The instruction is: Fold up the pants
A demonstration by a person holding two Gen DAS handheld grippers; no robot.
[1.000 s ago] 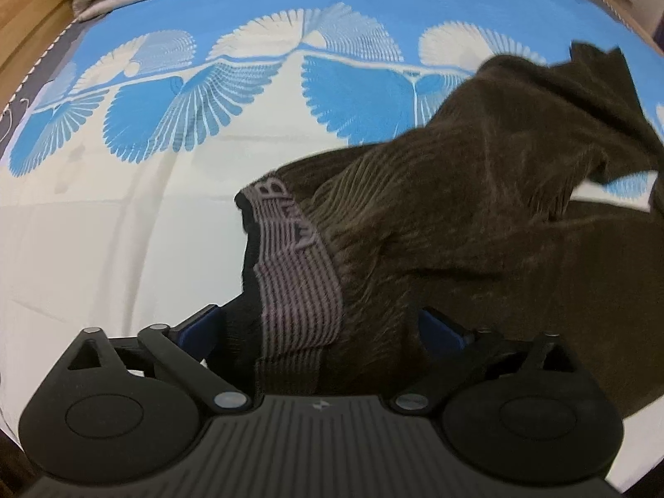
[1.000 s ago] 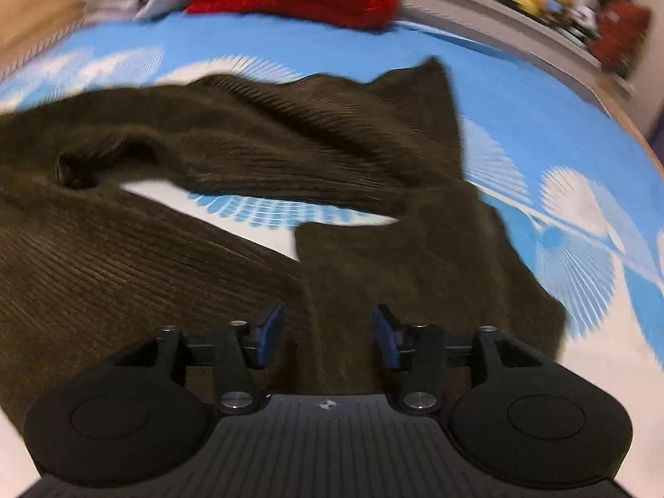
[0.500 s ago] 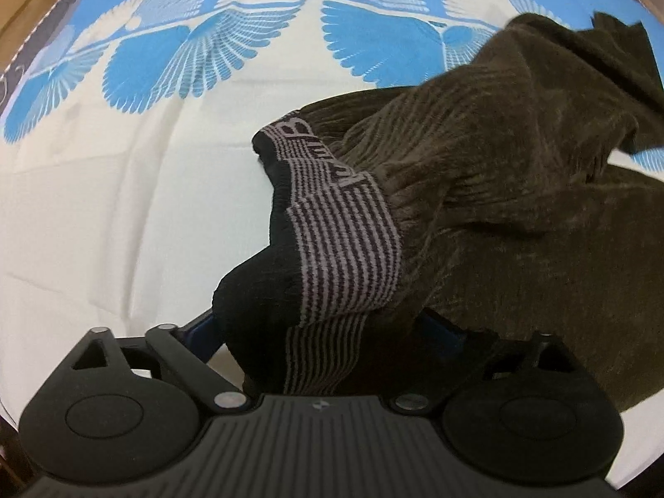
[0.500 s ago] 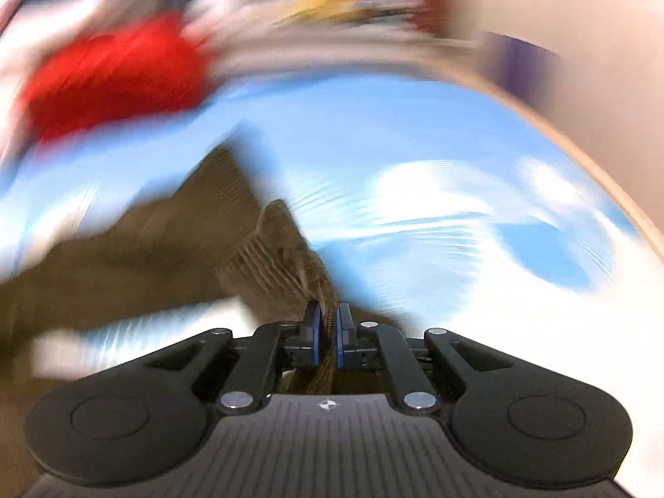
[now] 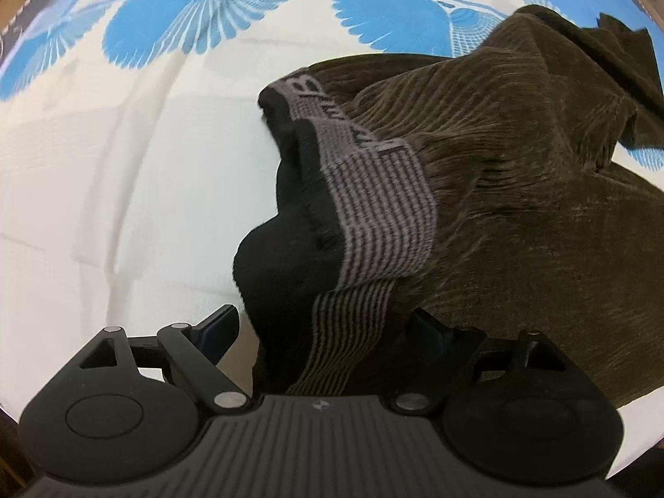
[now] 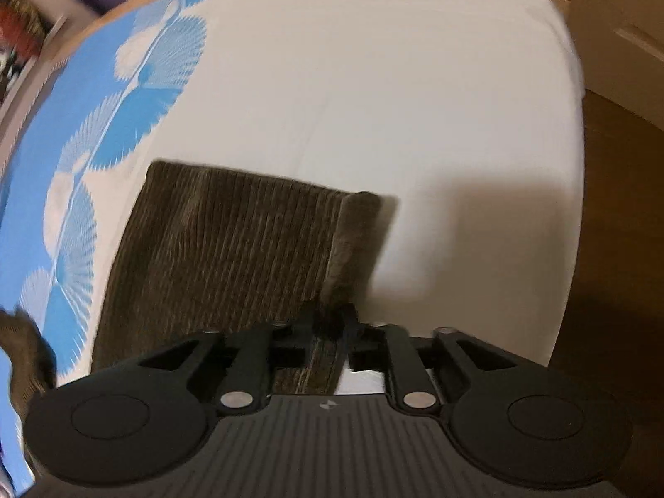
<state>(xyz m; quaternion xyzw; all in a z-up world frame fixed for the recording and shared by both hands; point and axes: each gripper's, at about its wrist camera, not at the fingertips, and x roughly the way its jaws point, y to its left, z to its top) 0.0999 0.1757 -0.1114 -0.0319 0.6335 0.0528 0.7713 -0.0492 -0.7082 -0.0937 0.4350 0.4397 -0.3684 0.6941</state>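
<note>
On the bed (image 6: 373, 83), right gripper (image 6: 330, 323) pinches the pants (image 5: 518, 207) leg, jaws opening; left gripper (image 5: 321, 323) closes around the waistband (image 5: 373, 191), not yet clamped: either hold may slip.

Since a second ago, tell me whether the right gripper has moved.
Yes. The right gripper, pinching a pant leg, has swung away from the red pile at the bed's far edge; its view now shows the plain white part of the bedsheet and the floor.
</note>
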